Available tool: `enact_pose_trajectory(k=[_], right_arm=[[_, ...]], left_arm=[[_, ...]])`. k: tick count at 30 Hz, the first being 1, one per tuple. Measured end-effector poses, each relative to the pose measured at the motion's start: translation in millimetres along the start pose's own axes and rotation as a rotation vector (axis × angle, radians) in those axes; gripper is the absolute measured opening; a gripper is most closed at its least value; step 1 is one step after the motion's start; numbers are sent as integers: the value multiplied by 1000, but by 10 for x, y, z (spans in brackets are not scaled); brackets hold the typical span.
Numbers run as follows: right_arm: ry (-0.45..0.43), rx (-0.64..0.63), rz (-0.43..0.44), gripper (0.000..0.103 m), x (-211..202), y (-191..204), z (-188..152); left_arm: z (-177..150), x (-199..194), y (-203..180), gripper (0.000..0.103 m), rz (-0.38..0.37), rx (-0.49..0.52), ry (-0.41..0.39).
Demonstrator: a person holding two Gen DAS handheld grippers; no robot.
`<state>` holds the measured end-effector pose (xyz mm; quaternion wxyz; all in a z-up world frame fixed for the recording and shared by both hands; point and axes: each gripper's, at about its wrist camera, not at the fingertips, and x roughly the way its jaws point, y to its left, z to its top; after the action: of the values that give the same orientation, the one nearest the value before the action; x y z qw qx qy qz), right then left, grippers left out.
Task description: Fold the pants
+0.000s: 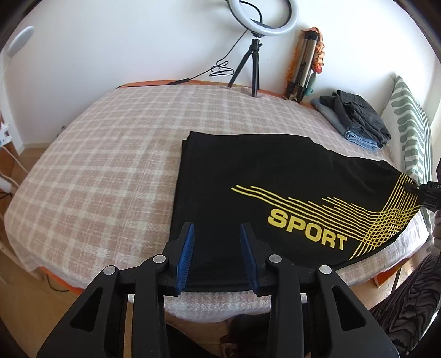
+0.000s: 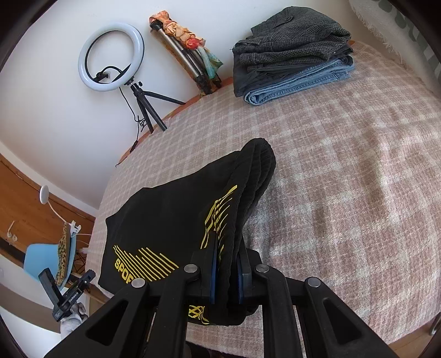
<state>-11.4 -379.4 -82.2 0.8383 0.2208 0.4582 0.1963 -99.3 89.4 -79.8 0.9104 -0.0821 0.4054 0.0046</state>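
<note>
Between the blue pads of the right claw [image 2: 226, 275] sat a bunched corner of the black pants [image 1: 248, 187], clamped tight and lifted off the checked blanket [image 1: 110, 154] of the bed. Just ahead of that claw the gathered waistband [image 2: 259, 165] rose in ribbed folds, and to its left the cloth sloped down toward the blanket, showing yellow stripes and part of the "SPORT" lettering [image 1: 307, 230] (cut off in the right wrist view by the claw's own arms). Far ahead and slightly right of the right claw lay a stack of folded clothes [image 2: 292, 55], grey tweed on top of blue denim.

The left claw [image 1: 217, 247] hovered with its pads apart over the near edge of the pants, nothing between them. The pants spread flat ahead of it and to its right, the far edge folded straight. At the far right of the left claw's view, the lifted corner ran up to the right claw [image 1: 425, 192], only partly visible there.

Well ahead of the left claw stood a ring light [image 1: 263, 16] on a small black tripod at the wall, with a folded tripod [image 1: 301, 66] wrapped in a coloured scarf just right of it. A striped pillow [image 1: 410, 129] lay at the far right.
</note>
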Motion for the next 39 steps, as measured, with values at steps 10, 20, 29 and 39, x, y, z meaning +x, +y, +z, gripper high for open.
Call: enact_pose_trajectory(k=[10,20,29,39], right_arm=[[-44,-143,92,9,-56,978,74],[51,-365,146,9,727,2338,-121],[227,-614,126,8,1808,3378,-841],[368,-595,257,40,1970,3291,-1014]], left_arm=[[108,453,-117,33,-123,31,134],[465,-22,751,35,-108,-184,-67],[404,-155,1217,36,-103,-314,-130],[350,-146,1071,56,-243,-301,-106]])
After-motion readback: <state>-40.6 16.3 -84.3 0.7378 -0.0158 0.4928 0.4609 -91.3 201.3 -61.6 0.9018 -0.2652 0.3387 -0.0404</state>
